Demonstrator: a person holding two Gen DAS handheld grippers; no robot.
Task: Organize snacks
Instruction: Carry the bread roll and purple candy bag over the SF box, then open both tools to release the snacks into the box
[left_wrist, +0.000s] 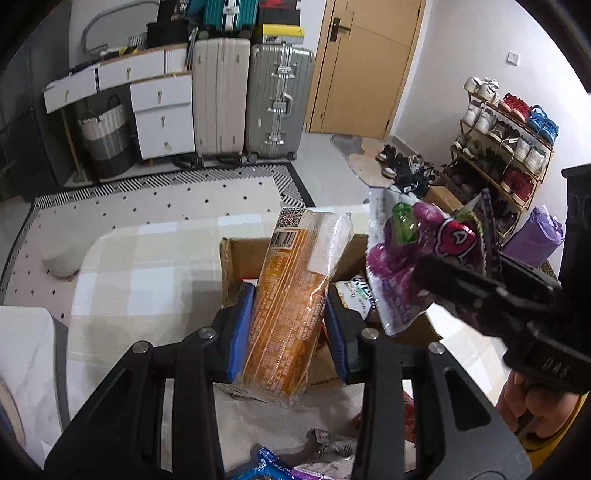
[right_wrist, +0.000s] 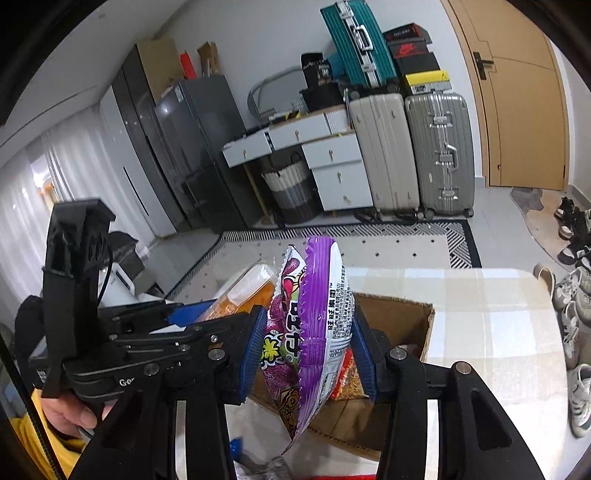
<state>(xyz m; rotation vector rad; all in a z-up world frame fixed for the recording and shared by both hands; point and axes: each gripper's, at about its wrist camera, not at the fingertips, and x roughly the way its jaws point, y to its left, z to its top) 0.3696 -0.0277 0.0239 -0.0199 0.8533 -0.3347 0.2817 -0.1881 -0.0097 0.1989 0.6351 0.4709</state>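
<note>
The left gripper (left_wrist: 290, 325) was clamped on a long clear-wrapped packet of orange biscuits (left_wrist: 295, 295), its blue ribbed pads (left_wrist: 242, 328) pressing both long sides near the lower half; the packet stood almost upright, its barcoded top leaning toward one o'clock above the jaws. The right gripper (right_wrist: 308, 343) was likewise closed on a glossy purple-and-white snack bag (right_wrist: 317, 325), held edge-on between the pads (right_wrist: 255, 343), its crimped top rising toward twelve o'clock and its tail hanging below them. Both packs hung over an open brown cardboard box (left_wrist: 240, 258) lying at twelve o'clock from the left jaws, with other snack packets inside. The box rested on a beige checked tablecloth (left_wrist: 147, 266). In the left view the purple bag (left_wrist: 417, 251) sat at two o'clock from the biscuits, just beside them. More wrapped snacks (left_wrist: 273, 467) lay on the cloth at six o'clock
</note>
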